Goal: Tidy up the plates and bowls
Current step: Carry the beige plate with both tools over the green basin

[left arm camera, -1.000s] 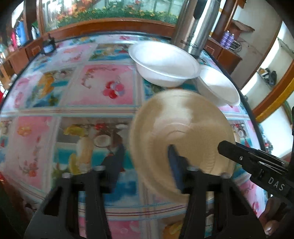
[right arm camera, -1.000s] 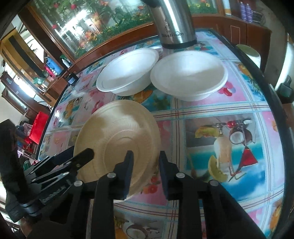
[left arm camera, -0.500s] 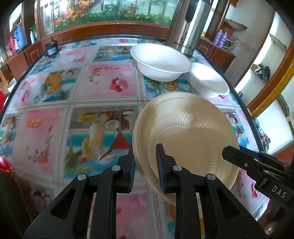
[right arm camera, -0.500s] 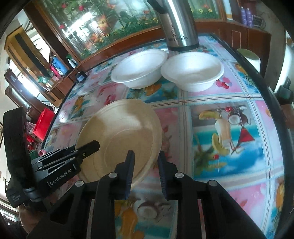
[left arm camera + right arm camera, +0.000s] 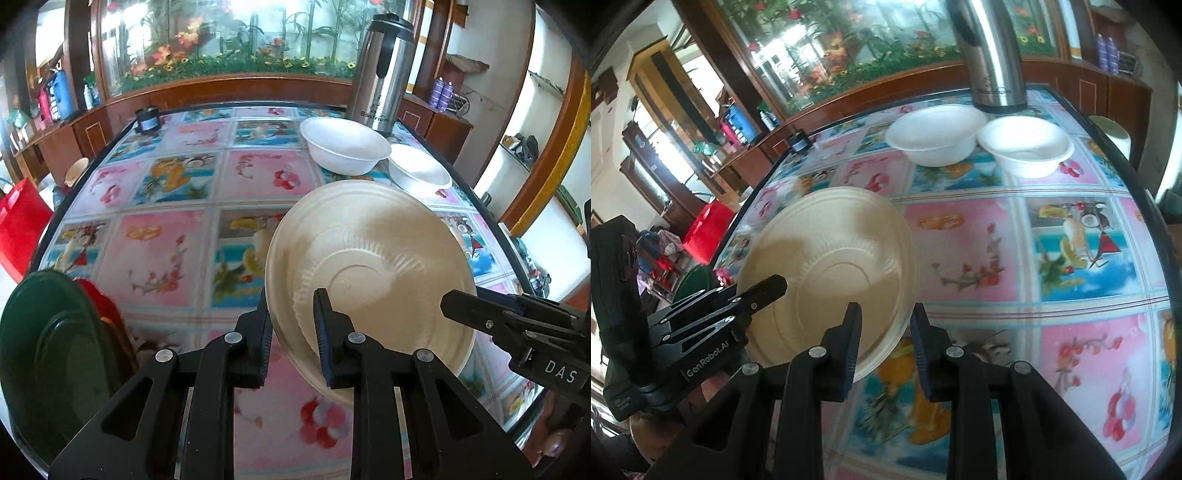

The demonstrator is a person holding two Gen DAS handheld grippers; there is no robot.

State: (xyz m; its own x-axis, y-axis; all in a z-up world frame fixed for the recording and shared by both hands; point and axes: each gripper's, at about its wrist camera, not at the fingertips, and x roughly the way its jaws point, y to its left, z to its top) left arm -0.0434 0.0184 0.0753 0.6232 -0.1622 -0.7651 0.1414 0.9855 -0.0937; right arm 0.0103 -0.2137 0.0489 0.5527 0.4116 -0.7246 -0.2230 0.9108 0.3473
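Observation:
A beige paper plate (image 5: 373, 273) is lifted off the table and tilted, held by both grippers. My left gripper (image 5: 291, 332) is shut on its left rim. My right gripper (image 5: 884, 339) is shut on its right rim; the plate also shows in the right wrist view (image 5: 834, 273). Two white foam bowls (image 5: 343, 149) (image 5: 419, 170) sit side by side at the far right of the table; they also show in the right wrist view (image 5: 934, 136) (image 5: 1027, 147). A dark green plate (image 5: 55, 354) stands on edge at the near left with a red plate (image 5: 101, 306) behind it.
A steel thermos (image 5: 384, 70) stands behind the bowls at the far table edge. A small dark jar (image 5: 147, 119) sits at the far left corner. The table (image 5: 166, 251) has a colourful fruit-print cover. A red bag (image 5: 18, 225) lies off the table's left edge.
Both grippers have lifted the beige plate and carried it back toward the near left. The left gripper closed on its rim. The green and red plates have come into view.

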